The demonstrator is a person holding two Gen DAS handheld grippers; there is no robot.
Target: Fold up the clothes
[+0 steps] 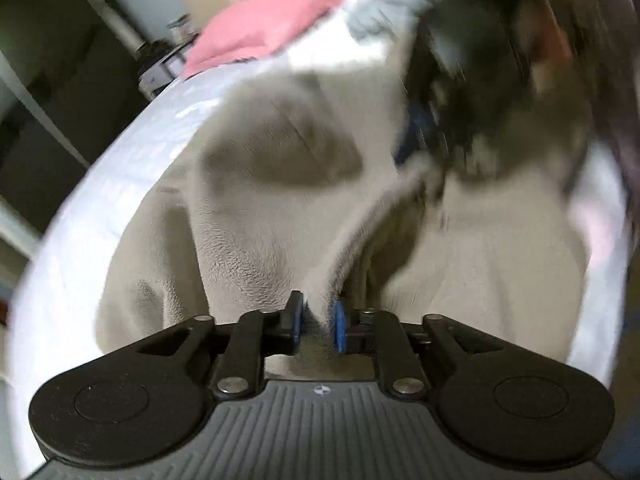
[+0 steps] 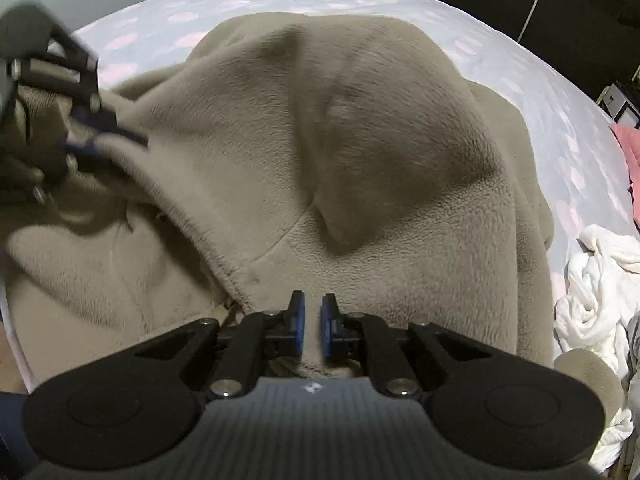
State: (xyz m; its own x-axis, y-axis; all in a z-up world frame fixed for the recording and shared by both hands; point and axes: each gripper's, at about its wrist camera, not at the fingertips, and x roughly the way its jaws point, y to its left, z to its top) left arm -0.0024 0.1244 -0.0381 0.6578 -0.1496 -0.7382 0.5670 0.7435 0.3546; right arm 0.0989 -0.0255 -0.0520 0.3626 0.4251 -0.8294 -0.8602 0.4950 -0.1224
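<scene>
Pale bedsheet [image 2: 532,80] with faint pink blotches covers the bed, and dark shelving and a cardboard box stand behind it in the left wrist view. Spread over most of the sheet lies the beige fleece garment [image 2: 360,160], rumpled into raised folds, with a stitched seam running across its front.

Left gripper [image 1: 319,320]: its blue pads stand narrowly apart, with a ridge of the fleece pinched between them. In the right wrist view the same gripper appears blurred at upper left, gathering fleece at the garment's edge.

Right gripper [image 2: 312,326]: its blue pads are drawn nearly together just above the fleece near a hemmed edge. Fleece shows in the narrow gap between them, but whether the pads actually press on it cannot be told.

Other items: a pink cloth [image 1: 260,36] lies at the far end of the bed, and a crumpled white garment [image 2: 596,292] lies just beside the fleece on its right.
</scene>
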